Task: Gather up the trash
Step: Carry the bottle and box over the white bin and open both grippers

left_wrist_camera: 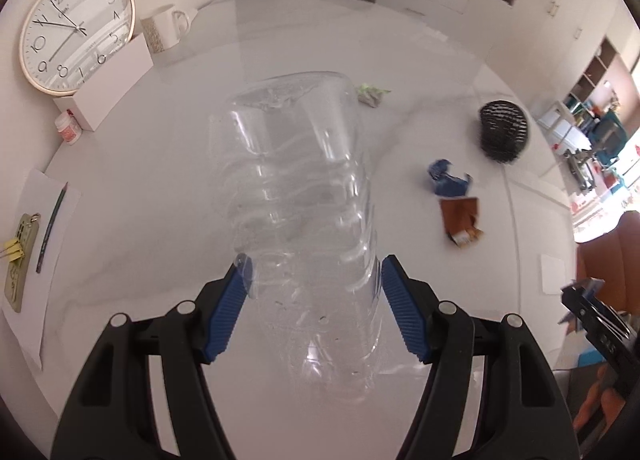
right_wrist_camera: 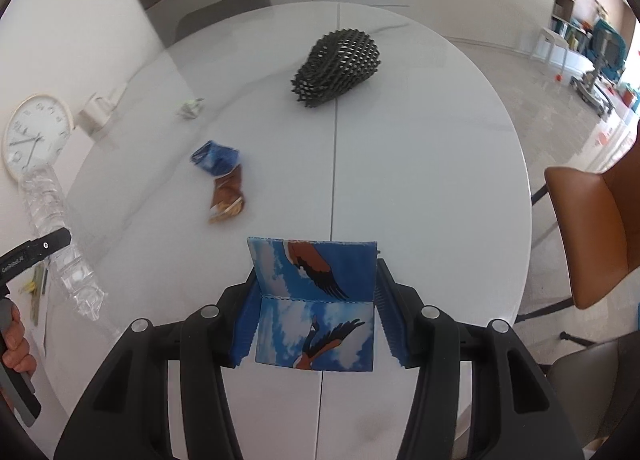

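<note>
My left gripper point(left_wrist_camera: 314, 284) is shut on a clear crushed plastic bottle point(left_wrist_camera: 296, 188), held above the white table point(left_wrist_camera: 140, 188) with its base pointing away from me. The same bottle point(right_wrist_camera: 52, 228) shows at the left of the right wrist view, with a hand point(right_wrist_camera: 16, 344) on the gripper handle. My right gripper point(right_wrist_camera: 316, 292) is shut on a blue carton point(right_wrist_camera: 316, 308) printed with clouds and a brown bird. On the table lie a crumpled blue wrapper point(left_wrist_camera: 446, 178) point(right_wrist_camera: 214, 156), a brown wrapper point(left_wrist_camera: 462, 222) point(right_wrist_camera: 228, 200), a small greenish paper wad point(left_wrist_camera: 372, 94) point(right_wrist_camera: 191, 108) and a black foam net point(left_wrist_camera: 502, 130) point(right_wrist_camera: 338, 68).
A wall clock point(left_wrist_camera: 76, 30) leans behind a white box point(left_wrist_camera: 108, 90), with a mug point(left_wrist_camera: 164, 30) and a small jar point(left_wrist_camera: 70, 128) beside it. Paper with a pencil point(left_wrist_camera: 52, 226) and a clipped tag lies at the left. An orange chair point(right_wrist_camera: 596, 236) stands at the right.
</note>
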Demonstrator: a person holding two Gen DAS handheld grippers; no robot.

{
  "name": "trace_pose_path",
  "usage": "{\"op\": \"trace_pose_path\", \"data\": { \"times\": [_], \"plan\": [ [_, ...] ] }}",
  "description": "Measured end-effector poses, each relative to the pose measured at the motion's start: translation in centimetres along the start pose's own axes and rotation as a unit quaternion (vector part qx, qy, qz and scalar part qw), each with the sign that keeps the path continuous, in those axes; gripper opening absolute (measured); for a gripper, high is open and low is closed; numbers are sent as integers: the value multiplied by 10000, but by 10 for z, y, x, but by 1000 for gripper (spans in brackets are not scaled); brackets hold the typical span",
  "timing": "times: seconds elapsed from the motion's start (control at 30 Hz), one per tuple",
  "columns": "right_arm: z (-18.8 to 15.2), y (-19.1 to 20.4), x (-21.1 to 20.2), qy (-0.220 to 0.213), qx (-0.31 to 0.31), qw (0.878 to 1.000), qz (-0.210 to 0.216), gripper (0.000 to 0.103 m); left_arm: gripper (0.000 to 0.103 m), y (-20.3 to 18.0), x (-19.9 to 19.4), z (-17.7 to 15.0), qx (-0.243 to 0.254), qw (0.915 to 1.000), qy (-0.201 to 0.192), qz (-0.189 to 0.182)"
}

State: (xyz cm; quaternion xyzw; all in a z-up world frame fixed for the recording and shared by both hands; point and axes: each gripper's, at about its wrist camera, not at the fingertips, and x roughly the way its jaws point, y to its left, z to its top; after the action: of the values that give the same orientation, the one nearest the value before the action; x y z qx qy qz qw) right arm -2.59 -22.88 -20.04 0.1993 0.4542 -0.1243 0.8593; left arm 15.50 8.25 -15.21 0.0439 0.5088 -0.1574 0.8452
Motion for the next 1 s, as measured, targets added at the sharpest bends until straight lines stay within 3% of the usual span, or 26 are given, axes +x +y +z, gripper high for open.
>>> {"op": "trace_pose_path", "data": {
  "times": [0.23, 0.4, 0.6, 0.87, 1.0],
  "plan": [
    [-18, -18, -35, -181, -382, 9989, 214, 53, 63, -21, -42, -31, -47, 9995, -294, -73],
    [-29, -42, -67, -349, -537, 9976, 270, 53, 63, -52, -70, -50, 176, 9984, -524, -101],
    [-57, -82, -113, -481, -775, 9957, 178, 53, 63, -103, -102, -74, 477, 9960, -645, -394],
    [-106, -136, -128, -84, -1030, 9943, 271, 53, 63, -178, -135, -105, 827, 9899, -666, -936],
    [-124, -150, -117, 140, -1131, 9924, 474, 53, 63, -209, -145, -124, 1008, 9876, -665, -1007]
  ]
}}
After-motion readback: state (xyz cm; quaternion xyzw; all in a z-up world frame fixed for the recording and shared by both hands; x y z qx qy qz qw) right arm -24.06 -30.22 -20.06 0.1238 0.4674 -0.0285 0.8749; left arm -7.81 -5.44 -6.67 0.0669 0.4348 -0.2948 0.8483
